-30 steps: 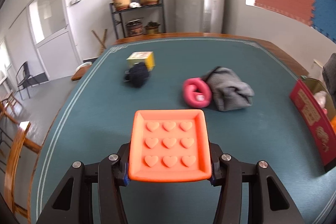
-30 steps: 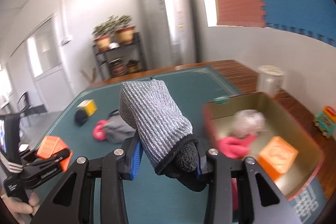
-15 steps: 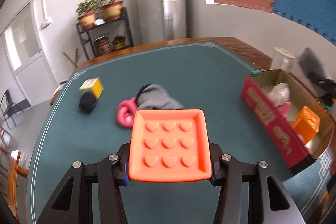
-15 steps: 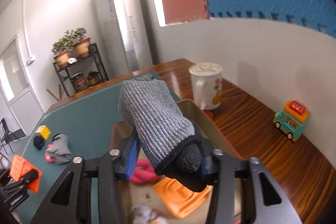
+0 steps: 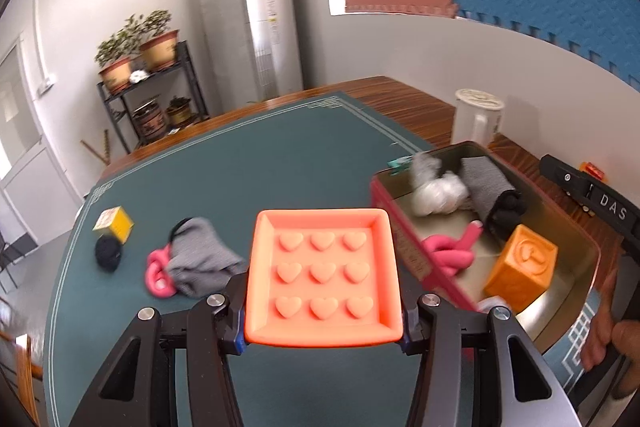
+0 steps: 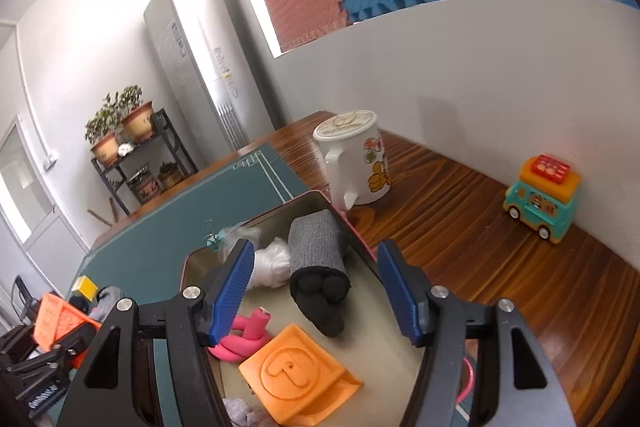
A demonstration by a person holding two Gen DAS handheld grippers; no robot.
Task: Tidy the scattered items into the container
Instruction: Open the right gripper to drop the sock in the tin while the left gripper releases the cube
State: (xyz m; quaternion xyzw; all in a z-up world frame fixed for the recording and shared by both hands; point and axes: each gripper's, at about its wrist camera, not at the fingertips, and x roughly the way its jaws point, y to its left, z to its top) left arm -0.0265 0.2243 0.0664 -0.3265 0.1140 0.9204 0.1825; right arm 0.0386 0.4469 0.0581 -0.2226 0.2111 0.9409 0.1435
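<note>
The table (image 5: 280, 155) bears a tin (image 5: 576, 227), mug (image 6: 356, 163), toy bus (image 6: 542, 203), and block (image 5: 114, 223).

My left wrist camera looks forward and down across the green worktop (image 5: 280, 163) from behind its tool (image 5: 323, 275), with the container (image 5: 576, 239) off to its right. My right wrist camera sits close above that same container (image 6: 316, 195), facing the far wall. Both views share the container's contents and the plant shelf (image 5: 152, 99); what looks like the left tool (image 6: 60, 327) appears blurred at the right view's lower left edge.

Grey sock (image 6: 318, 255) in tin (image 6: 192, 261), orange mold (image 5: 323, 273) held.
</note>
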